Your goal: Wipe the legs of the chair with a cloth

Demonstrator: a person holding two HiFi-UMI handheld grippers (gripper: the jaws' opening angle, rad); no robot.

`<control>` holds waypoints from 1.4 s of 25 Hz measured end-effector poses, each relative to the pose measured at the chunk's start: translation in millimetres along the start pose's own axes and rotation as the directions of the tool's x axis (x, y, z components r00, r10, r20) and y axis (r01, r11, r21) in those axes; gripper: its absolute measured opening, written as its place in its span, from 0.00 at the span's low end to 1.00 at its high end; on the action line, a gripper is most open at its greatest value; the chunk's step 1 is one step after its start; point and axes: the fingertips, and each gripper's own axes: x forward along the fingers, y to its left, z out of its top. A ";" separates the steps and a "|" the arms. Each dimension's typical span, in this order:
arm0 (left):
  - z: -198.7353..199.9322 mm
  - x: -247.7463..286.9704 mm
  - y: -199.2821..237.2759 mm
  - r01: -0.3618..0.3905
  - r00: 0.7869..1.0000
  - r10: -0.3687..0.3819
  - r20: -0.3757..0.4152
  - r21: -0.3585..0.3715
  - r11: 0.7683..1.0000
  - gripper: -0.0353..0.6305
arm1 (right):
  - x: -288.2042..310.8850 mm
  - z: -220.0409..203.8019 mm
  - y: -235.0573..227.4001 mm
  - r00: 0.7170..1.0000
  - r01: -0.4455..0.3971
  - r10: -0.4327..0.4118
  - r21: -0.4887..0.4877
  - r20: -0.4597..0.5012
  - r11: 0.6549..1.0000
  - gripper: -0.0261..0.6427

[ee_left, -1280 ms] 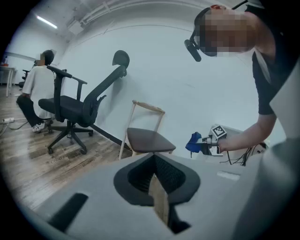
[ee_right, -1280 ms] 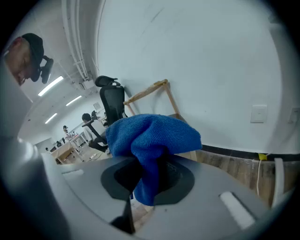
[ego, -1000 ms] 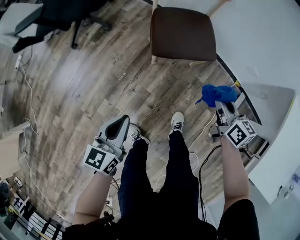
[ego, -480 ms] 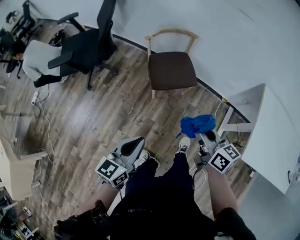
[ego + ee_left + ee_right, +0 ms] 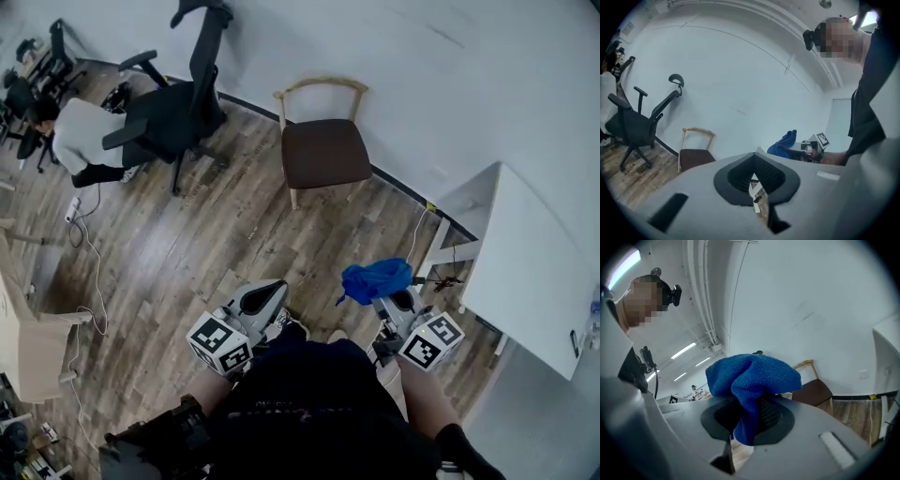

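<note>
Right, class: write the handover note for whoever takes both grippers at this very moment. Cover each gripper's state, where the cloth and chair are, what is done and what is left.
Left gripper: jaws together, nothing between them, held low by the person's left side.
Right gripper: shut on the blue cloth, which bunches above the jaws.
Chair: wooden, brown seat, upright against the wall, across the floor from the person.
Done: cloth is in hand.
Left: walk to the chair, crouch, and wipe each of the legs; the cloth touches none of them yet.
</note>
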 end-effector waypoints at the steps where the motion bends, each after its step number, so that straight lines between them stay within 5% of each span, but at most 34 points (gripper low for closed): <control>1: -4.0 1.9 -10.7 0.001 1.000 -0.001 -0.005 -0.002 1.000 0.05 | -8.4 -1.5 3.5 1.000 -0.014 0.014 -0.007 -0.008 1.000 0.14; 15: -60.3 43.4 -155.2 -0.014 1.000 0.015 0.006 -0.029 0.999 0.05 | -142.8 -31.1 6.5 0.987 -0.134 0.134 0.002 -0.090 0.991 0.14; 27: -90.3 40.5 -196.9 -0.032 0.999 0.031 -0.012 -0.023 0.999 0.05 | -185.9 -51.5 9.0 0.980 -0.170 0.168 -0.010 -0.107 0.985 0.14; 35: -101.1 37.9 -216.4 0.031 0.999 -0.035 -0.039 -0.094 0.995 0.05 | -197.9 -61.8 22.8 0.977 -0.190 0.186 -0.033 -0.108 0.981 0.14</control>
